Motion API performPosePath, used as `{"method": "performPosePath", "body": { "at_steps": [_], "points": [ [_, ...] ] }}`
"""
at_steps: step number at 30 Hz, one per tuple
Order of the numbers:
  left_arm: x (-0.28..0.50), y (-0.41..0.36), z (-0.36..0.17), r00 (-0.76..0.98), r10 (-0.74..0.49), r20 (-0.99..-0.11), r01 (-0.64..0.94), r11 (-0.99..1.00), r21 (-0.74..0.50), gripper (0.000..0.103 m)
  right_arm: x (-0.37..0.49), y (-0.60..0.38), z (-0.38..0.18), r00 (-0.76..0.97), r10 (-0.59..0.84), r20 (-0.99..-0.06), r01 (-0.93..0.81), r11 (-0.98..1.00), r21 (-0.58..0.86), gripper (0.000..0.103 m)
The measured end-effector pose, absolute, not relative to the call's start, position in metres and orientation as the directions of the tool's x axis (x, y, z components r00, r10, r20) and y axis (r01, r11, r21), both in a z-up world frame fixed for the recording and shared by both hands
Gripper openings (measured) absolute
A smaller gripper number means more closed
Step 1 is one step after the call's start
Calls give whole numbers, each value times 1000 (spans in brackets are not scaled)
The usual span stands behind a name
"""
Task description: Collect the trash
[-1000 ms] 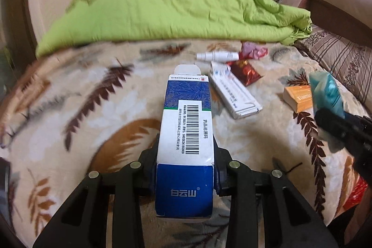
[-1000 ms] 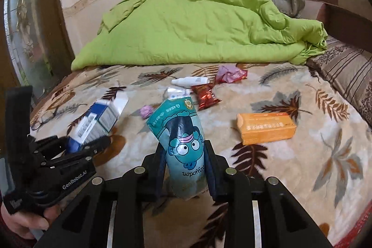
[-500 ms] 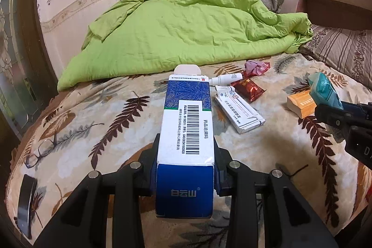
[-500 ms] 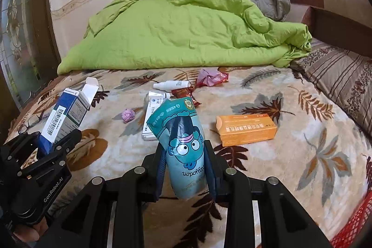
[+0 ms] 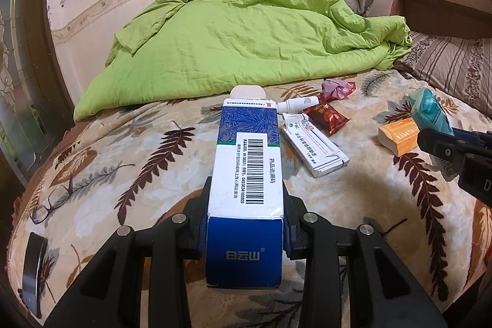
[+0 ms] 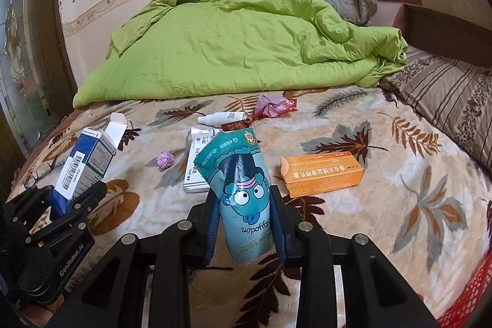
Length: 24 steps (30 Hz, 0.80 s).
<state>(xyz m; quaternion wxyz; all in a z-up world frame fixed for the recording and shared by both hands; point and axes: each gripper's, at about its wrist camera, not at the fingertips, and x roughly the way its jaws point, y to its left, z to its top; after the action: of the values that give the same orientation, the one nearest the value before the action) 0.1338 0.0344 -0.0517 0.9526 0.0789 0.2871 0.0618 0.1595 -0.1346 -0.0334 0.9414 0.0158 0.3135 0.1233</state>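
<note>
Cartons and wrappers lie scattered on the leaf-patterned bed [image 6: 399, 220]. The left gripper [image 5: 244, 223] is clamped on a blue-and-white carton [image 5: 246, 174], held above the bed's near edge, its long axis running straight away from the camera, open flap toward the green quilt [image 5: 246, 51]. The right gripper [image 6: 243, 223] pinches a teal pouch [image 6: 243, 192] by its lower end, the pouch rising upright and tilted slightly left. Toward the bed's middle lie a white box [image 5: 313, 146], an orange box [image 6: 321, 174], a red wrapper [image 5: 327, 117], a white bottle [image 6: 221, 118] and a pink wrapper [image 6: 272, 106].
</note>
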Motion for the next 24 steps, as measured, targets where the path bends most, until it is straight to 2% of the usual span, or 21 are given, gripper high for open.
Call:
{"method": "performPosePath", "body": {
  "at_steps": [24],
  "points": [
    [133, 28, -50, 843, 117, -525, -30, 985, 172, 34, 163, -141, -32, 770, 242, -590, -196, 970, 142, 33]
  ]
}}
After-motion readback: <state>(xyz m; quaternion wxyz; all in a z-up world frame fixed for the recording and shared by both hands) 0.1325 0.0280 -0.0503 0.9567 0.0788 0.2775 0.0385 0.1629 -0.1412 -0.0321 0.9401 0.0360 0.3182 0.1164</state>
